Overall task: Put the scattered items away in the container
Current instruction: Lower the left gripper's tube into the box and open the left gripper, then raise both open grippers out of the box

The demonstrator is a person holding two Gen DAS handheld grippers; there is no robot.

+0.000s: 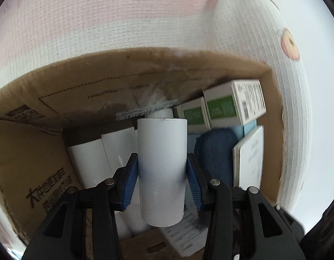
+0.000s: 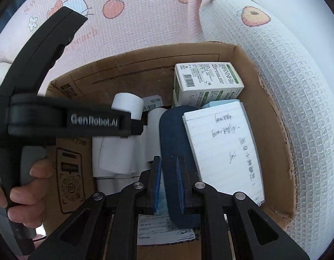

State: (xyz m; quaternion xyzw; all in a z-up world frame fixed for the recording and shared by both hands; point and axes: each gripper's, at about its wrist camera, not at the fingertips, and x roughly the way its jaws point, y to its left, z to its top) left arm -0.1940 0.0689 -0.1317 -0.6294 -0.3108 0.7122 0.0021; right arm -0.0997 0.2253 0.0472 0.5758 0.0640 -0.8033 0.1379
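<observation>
The left tool (image 1: 162,174) clamps a white tube (image 1: 162,169) over the cardboard box (image 2: 132,69); the right tool (image 2: 168,186), jaws together, pinches a blue case (image 2: 173,134) beside a notepad (image 2: 223,149) and cartons (image 2: 207,80).

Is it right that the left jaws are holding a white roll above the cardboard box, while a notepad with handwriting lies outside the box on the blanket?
Not quite. The right wrist view shows the notepad inside the cardboard box, not on the blanket. The left gripper does hold the white roll over it.

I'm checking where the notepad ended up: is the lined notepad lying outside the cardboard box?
No: in the right wrist view the lined notepad sits inside the cardboard box, beside its right wall.
</observation>
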